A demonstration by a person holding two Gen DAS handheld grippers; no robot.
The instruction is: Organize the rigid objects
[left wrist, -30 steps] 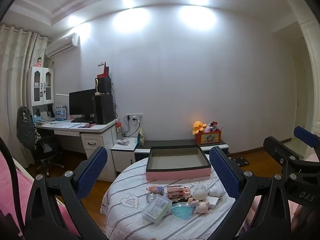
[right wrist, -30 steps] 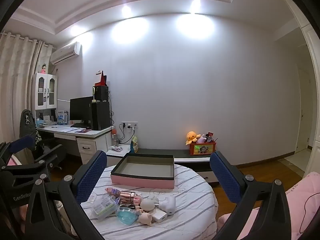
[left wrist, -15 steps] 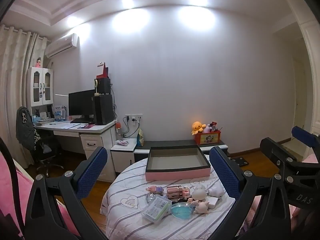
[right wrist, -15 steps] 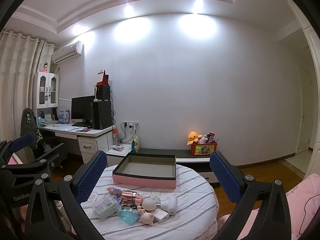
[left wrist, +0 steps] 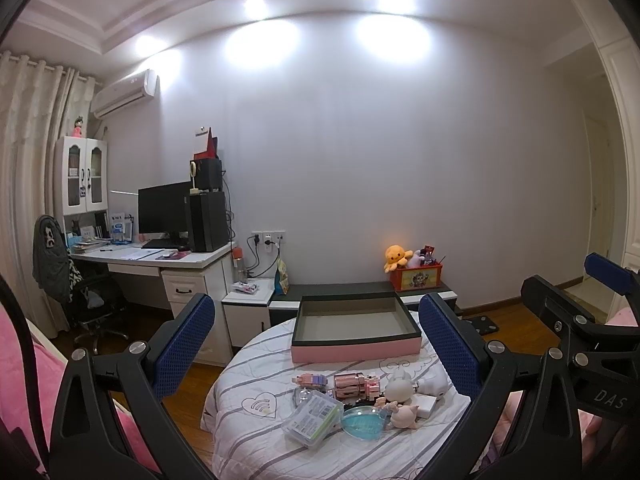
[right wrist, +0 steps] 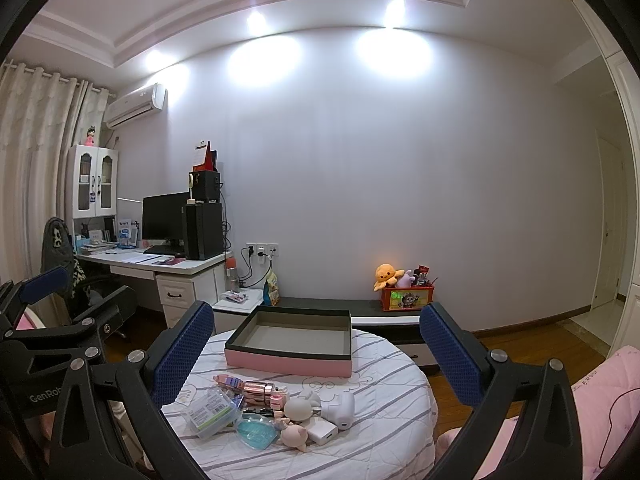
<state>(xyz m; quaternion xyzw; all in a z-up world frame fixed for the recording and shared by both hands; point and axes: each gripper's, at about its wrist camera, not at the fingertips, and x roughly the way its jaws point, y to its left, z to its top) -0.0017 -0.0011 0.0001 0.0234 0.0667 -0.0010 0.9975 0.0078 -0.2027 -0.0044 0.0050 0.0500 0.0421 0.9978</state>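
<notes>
Left wrist: toys (left wrist: 372, 396) lie between wide-apart jaws, untouched.

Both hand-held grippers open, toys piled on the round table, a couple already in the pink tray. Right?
Not quite: the pink tray is empty, as the right wrist view shows. The toys all lie on the round table in front of it. Both the left hand-held gripper and right hand-held gripper are open.
</notes>
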